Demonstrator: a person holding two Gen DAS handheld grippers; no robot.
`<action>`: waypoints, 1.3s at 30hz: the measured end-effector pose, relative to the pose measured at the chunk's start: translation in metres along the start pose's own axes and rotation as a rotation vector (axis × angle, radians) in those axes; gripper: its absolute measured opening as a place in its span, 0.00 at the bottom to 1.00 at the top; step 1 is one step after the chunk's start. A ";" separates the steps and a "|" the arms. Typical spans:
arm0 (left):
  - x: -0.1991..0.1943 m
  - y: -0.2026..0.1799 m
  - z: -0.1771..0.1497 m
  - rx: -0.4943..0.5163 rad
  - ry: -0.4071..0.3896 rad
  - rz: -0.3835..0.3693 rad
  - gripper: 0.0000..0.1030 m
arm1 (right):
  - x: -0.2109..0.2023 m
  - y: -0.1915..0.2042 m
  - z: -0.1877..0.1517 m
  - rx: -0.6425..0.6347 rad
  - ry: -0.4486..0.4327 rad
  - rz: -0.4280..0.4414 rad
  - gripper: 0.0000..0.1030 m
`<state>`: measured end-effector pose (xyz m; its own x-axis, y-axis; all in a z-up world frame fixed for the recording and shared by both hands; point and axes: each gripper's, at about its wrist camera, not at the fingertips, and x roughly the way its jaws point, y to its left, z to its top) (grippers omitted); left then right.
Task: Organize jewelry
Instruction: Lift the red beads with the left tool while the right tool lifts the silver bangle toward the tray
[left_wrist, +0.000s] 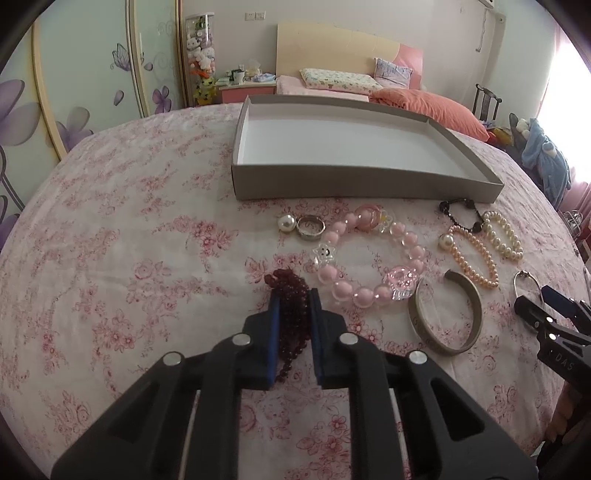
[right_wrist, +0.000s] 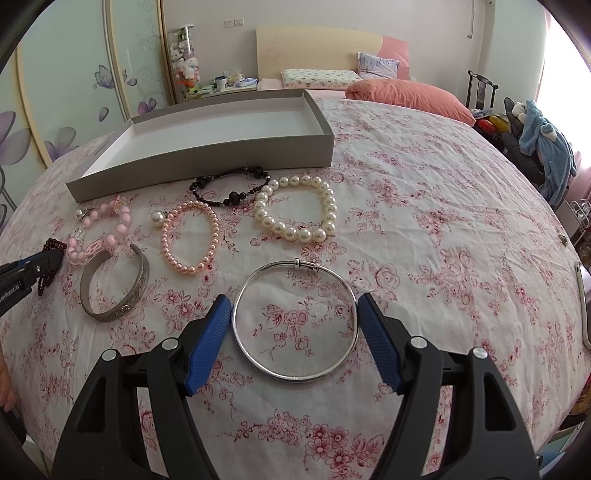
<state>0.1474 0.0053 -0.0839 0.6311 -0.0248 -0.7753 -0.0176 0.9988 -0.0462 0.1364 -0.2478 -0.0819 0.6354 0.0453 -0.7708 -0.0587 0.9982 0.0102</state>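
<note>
Left tongs (left_wrist: 291, 306) pinched on the dark red bead strand (left_wrist: 290, 295), which runs lengthwise between the pads on the floral bedspread (left_wrist: 147, 258); the grey box (left_wrist: 332, 184) lies straight ahead, beyond the pink bead bracelet (left_wrist: 369, 258) — open, shallow, empty. Right tongs (right_wrist: 294, 314) spread, straddling the thin silver bangle (right_wrist: 295, 321), pads just beside its rim, whether touching I cannot tell. Beads small, glossy, limp; bangle rigid, smooth, flat — likely to slip. Left hand is nearer the box.
</note>
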 end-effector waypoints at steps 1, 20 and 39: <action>-0.002 0.000 0.001 0.002 -0.003 -0.003 0.09 | -0.001 0.000 -0.001 0.001 0.000 0.000 0.68; -0.018 0.004 0.002 0.000 -0.055 -0.032 0.09 | -0.007 -0.001 -0.006 0.008 -0.021 0.006 0.68; -0.049 0.000 0.018 0.008 -0.171 -0.013 0.09 | -0.040 0.004 0.015 0.010 -0.170 0.043 0.68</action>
<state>0.1308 0.0073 -0.0344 0.7537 -0.0304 -0.6565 -0.0030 0.9988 -0.0497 0.1225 -0.2454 -0.0411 0.7537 0.0934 -0.6505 -0.0815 0.9955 0.0485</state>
